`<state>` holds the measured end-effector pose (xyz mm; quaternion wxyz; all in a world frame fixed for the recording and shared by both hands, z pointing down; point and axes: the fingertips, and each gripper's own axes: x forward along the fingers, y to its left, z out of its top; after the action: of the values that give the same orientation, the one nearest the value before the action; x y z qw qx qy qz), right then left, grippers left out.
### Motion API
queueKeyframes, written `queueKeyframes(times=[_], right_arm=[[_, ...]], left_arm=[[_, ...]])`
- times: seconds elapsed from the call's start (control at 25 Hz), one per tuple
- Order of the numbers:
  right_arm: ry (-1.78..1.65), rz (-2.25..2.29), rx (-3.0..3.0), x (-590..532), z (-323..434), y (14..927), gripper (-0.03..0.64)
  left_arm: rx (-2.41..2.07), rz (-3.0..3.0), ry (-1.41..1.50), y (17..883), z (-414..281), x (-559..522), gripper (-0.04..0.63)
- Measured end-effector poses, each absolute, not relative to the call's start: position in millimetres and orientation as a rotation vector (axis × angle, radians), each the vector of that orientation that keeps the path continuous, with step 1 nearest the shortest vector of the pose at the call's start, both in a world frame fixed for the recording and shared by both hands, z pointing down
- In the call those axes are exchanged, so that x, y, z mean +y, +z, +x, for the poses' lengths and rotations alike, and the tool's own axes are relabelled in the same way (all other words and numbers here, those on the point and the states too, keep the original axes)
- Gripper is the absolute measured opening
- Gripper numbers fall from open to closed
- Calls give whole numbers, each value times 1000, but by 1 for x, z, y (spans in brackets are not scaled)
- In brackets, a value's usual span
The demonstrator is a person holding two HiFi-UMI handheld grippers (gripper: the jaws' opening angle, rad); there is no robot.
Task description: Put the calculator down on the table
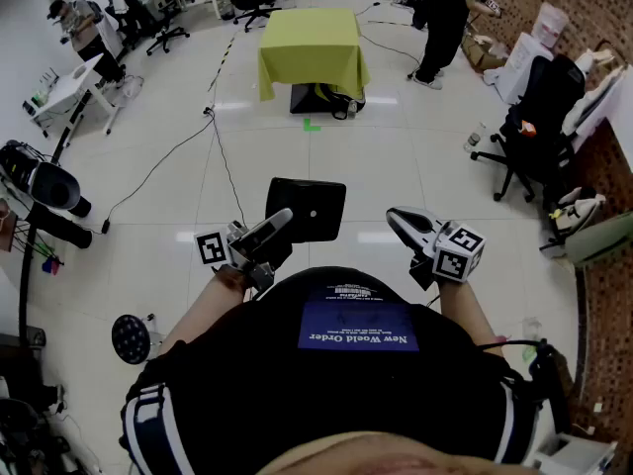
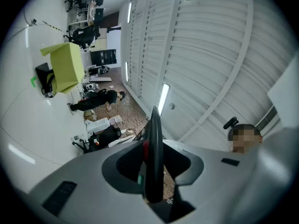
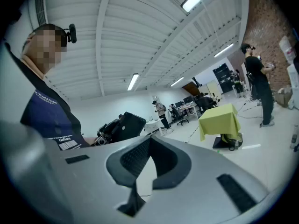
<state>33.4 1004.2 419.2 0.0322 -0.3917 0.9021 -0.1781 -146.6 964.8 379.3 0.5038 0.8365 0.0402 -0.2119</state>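
From the head view, you are standing on open floor with the calculator [image 1: 309, 209] held out in front of your chest, pinched by one edge in your left gripper [image 1: 282, 222]. Its flat black back faces up. Your right gripper [image 1: 401, 222] hangs just to the right of it, carrying nothing. The table [image 1: 312, 43] under the yellow-green cloth stands well apart from you, straight ahead, and its top looks bare.

In the left gripper view, the jaws are clamped on the calculator [image 2: 154, 162], which shows edge-on as a thin dark slab standing upright between the pads. The table [image 2: 65, 66] sits far off at the upper left.

In the right gripper view, the jaws of the right gripper [image 3: 148, 143] meet at their tips with nothing between them. The calculator [image 3: 128, 125] shows beyond them at the left, and the table [image 3: 219, 120] lies further off at the right.

The calculator looks light, stiff and thin, with a smooth plastic shell, so it will probably slip or swing if the pinch loosens. A grip on one edge leaves most of the body hanging free, so keep the clamp firm while you walk. Once you reach the table, bring it down flat, let the free edge touch the cloth first, and only then open the jaws, since a drop could harm the keys or screen
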Motion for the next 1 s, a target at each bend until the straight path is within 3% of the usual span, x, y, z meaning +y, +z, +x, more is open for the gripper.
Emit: queueKeyframes(times=[0.56,1.0], right_arm=[[-586,-1182,2796,949,31,438,-12],[-496,-1269,2766,793,-77,396,-12]], left_arm=[[69,1986,-515,399,-147,919,129],[131,1989,-503,383,-265,760,129]])
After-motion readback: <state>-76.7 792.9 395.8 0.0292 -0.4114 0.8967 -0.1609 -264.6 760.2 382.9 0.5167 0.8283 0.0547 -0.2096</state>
